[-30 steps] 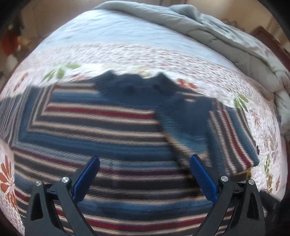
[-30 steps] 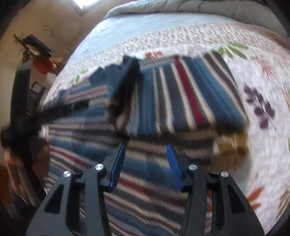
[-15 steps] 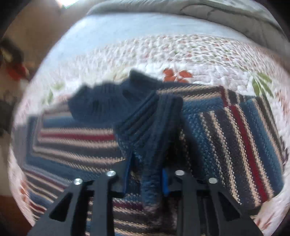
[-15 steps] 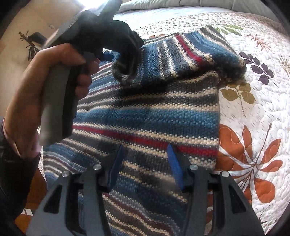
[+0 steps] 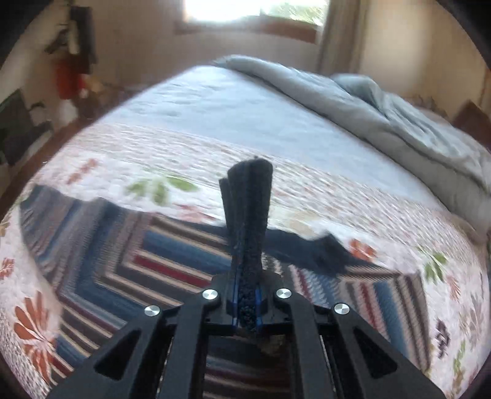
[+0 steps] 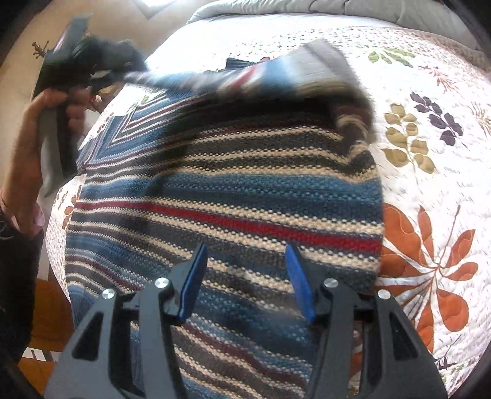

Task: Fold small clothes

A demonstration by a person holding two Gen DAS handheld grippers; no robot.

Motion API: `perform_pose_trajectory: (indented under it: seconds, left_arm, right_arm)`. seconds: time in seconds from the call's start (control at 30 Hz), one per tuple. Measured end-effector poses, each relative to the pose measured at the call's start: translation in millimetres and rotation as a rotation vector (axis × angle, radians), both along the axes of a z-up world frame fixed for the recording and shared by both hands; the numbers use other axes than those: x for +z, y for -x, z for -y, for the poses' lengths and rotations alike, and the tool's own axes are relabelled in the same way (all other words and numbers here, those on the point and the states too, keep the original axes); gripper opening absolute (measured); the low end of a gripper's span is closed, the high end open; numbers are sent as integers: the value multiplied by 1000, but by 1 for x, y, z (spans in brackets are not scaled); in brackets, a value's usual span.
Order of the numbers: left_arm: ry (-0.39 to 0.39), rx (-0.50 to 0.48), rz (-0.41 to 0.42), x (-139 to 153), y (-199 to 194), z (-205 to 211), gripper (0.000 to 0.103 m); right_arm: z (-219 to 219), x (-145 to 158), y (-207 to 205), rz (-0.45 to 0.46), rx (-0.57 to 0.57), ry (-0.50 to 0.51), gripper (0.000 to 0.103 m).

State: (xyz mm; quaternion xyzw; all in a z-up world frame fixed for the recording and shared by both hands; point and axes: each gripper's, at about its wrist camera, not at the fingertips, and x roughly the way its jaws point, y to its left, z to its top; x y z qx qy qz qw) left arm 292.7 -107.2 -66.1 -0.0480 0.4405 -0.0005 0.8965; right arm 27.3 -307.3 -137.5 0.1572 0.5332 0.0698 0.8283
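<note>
Left gripper (image 5: 246, 310) is clamped on my striped sweater's navy cuff (image 5: 249, 211), lifting that sleeve off the floral quilt (image 6: 429, 184); right gripper (image 6: 245, 279) hovers over the sweater (image 6: 227, 196), jaws opening, nothing between.

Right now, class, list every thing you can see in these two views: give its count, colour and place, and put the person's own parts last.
Striped sweater: one, blue, red, cream and dark stripes, spread on the quilt.
Sleeve cuff: one, navy, clamped in the left gripper.
Quilt: one, white with leaf prints, covering the bed.
Comforter: one, grey, bunched at the far side.
Window: one, bright, far wall.
Left gripper: one, black, shut on the cuff.
Right gripper: one, black with blue pads, opening over the sweater, nothing between.
Hand: one, holding the left gripper.
</note>
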Motion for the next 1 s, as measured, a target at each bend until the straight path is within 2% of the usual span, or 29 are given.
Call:
perform_pose_trajectory:
  seconds: [0.07,0.13,0.2,0.27,0.3,0.4,0.43,0.57,0.63,0.73,0.83,0.9,0.93,1.0]
  left_arm:
    - [-1,21,-38,-14,-6,-26,8]
    - [36,28,-132,-43,-13,-46,8]
    - [109,35,-203,-66,-15,-62,10]
    - [194,39,-214,-75,-10,-72,13]
    - [229,37,-207,-76,-6,-76,17]
    - [283,19,-192,-74,1,-86,39]
    - [287,18,-192,-76,3,-89,41]
    - [281,75,-167,-62,8,-123,41]
    - [249,85,-173,-58,0,-133,47]
    - [208,50,-201,-54,-16,-134,52]
    - [150,10,-276,-67,-44,-123,56]
    - [143,0,-321,-78,-51,-118,56]
    - [139,-16,-358,-86,-55,-114,56]
    - [96,-12,-387,-96,-58,-106,58]
  right_arm:
    - [-4,-1,-6,-1,8,3,53]
    - [-7,0,-15,1,12,22,53]
    - [-4,2,-24,-2,0,13,53]
    - [4,5,-34,-8,-24,-24,53]
    - [9,6,-36,-9,-35,-30,53]
    - [19,14,-47,-2,-50,15,53]
    - [22,18,-52,4,-50,37,53]
    - [40,35,-78,22,-82,65,58]
    - [53,35,-97,6,-91,66,58]
    - [65,28,-129,-38,-97,83,58]
    - [76,20,-156,-68,-109,134,58]
    - [82,12,-173,-81,-116,130,62]
    - [85,8,-180,-92,-117,119,68]
    - [87,0,-193,-112,-127,115,69]
